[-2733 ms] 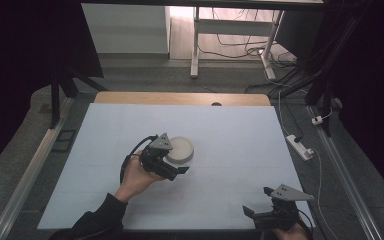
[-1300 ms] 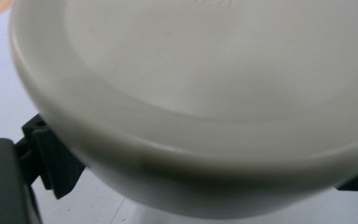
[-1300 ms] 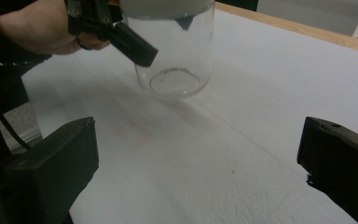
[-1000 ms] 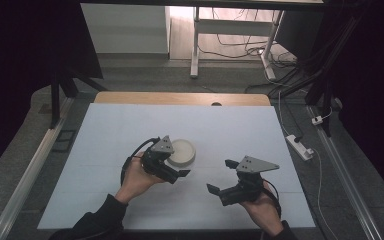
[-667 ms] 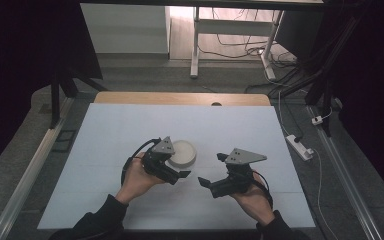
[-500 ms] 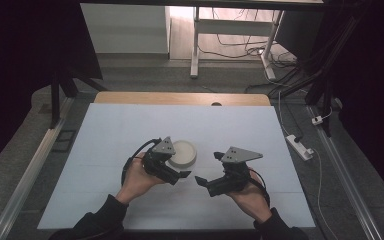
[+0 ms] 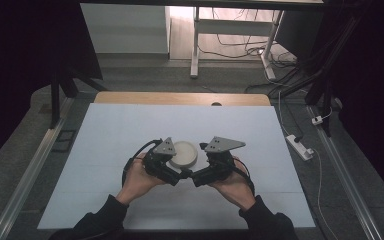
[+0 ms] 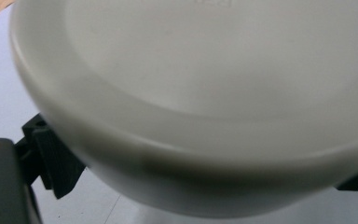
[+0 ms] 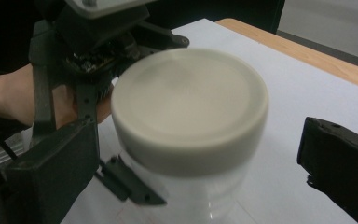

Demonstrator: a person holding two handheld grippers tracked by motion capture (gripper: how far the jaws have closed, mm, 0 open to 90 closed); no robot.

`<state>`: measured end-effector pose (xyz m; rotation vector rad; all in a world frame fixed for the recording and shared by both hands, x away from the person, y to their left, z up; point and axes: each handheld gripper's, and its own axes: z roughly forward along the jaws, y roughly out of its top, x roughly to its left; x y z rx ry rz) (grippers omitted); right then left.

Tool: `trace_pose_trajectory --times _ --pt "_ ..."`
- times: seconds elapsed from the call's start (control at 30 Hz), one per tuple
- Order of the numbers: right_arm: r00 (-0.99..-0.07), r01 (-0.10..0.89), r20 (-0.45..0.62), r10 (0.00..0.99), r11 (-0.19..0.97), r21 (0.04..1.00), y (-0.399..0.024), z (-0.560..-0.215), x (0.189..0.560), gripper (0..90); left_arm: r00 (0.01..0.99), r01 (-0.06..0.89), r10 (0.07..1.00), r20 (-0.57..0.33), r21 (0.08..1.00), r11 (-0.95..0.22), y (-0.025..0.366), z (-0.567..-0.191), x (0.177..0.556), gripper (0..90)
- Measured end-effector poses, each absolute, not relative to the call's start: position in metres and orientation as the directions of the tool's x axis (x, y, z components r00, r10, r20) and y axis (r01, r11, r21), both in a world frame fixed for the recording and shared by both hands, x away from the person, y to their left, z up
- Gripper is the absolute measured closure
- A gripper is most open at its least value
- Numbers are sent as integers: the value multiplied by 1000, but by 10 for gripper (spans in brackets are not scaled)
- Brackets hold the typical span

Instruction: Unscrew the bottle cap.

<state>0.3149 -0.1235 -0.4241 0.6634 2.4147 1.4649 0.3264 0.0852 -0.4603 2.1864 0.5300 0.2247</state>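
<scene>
Right gripper (image 7: 196, 176) has come in from the table's near right corner since the earliest frame and now sits just beside the left gripper (image 7: 179, 176), jaws wide on either side of the jar (image 7: 184, 153) without touching it. Left gripper hasn't moved, jaws closed around the jar's lower body; in the left gripper view a ribbed pad (image 8: 51, 158) presses at the left, the other jaw is cut off at the right edge. Jar stands upright near the middle of the table (image 7: 105, 135), long axis vertical, lid (image 9: 189, 100) facing up. Jar looks squat and round: off-white flat lid with a rounded edge, translucent whitish body (image 9: 191, 193) below. Hard to make out: jar slightly blurred in the right gripper view, its base cut off; the left gripper view has the lid (image 8: 205, 84) so close that faint embossed text at the top is unreadable. Farther off, a wooden strip (image 7: 180, 98) edges the far side.
</scene>
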Motion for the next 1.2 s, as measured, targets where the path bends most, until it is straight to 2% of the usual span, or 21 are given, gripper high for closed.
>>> trace_pose_trajectory --times 0.43,0.6,0.87,1.1,1.2 --pt "-879 270 65 473 382 884 -108 -432 329 0 902 286 430 -23 780 -557 82 -462 326 76" --pt "-895 266 81 439 378 887 -108 -434 331 65 908 282 419 -31 783 -554 82 -462 326 76" --pt "-910 254 84 406 385 887 -111 -435 334 76 917 288 393 -60 782 -552 81 -464 328 76" --pt "-933 237 101 345 380 894 -115 -435 338 78 933 273 352 -78 789 -550 83 -463 330 76" --pt "-952 223 117 282 380 897 -119 -435 342 78 944 261 318 -90 792 -552 84 -463 330 76"
